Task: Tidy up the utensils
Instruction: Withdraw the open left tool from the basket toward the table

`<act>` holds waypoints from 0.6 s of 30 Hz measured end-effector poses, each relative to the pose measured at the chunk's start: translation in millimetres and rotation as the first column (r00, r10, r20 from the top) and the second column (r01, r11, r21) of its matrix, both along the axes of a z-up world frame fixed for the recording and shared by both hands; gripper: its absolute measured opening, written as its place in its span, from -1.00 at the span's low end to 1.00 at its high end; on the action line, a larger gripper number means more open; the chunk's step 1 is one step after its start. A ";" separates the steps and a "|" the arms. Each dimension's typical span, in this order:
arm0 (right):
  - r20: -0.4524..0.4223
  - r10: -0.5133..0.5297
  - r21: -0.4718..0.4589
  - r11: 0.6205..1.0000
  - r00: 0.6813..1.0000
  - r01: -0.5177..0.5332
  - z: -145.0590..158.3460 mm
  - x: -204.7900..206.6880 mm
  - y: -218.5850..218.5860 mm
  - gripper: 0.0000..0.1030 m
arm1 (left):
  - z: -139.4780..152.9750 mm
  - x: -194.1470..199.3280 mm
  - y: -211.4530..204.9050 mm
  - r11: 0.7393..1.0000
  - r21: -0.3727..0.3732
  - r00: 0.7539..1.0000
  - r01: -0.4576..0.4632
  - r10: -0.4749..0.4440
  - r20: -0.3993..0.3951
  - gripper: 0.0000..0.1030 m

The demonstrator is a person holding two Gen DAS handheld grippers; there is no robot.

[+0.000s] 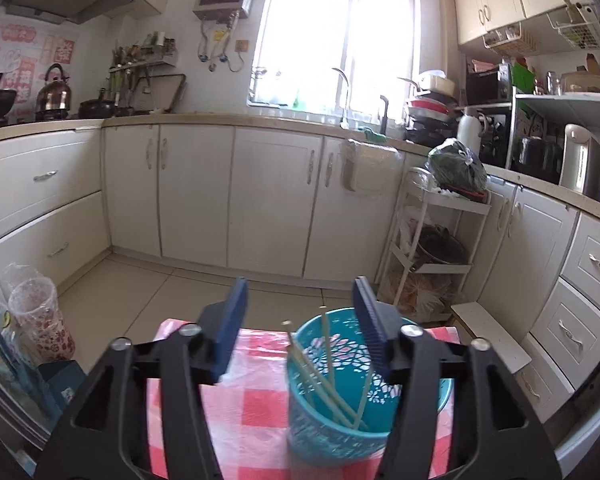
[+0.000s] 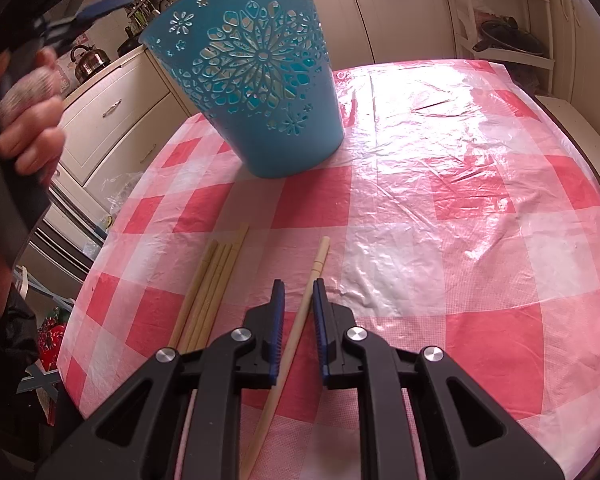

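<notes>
A single chopstick lies on the checked worktop, its long axis running away from the right gripper toward the blue basket, leaning slightly right. The jaws straddle it, narrowly parted, not pressing. Just left, a bundle of chopsticks lies nearly parallel. The left gripper hangs over the basket with jaws wide apart and empty; several chopsticks stand slanted inside.
</notes>
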State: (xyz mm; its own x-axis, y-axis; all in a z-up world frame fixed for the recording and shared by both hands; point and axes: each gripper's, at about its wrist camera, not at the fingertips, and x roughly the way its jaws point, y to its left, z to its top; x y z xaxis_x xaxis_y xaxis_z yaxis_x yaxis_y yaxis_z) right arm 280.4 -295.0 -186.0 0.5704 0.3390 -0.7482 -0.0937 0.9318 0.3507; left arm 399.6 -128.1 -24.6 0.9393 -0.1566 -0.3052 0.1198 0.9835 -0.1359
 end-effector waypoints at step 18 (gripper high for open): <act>0.029 0.026 -0.230 0.973 0.999 -0.019 2.9 -0.7 30.9 -0.68 | -146.9 -36.0 88.5 0.994 -0.053 0.921 -0.092 0.065 -0.383 0.56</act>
State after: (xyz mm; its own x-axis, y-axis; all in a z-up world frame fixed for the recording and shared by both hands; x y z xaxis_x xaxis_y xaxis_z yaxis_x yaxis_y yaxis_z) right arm 279.7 -264.1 -183.0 0.5891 0.1731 -0.7893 -0.1232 0.9846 0.1241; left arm 363.6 -39.6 -171.5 0.7645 -0.1205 -0.6332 -0.0310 0.9743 -0.2229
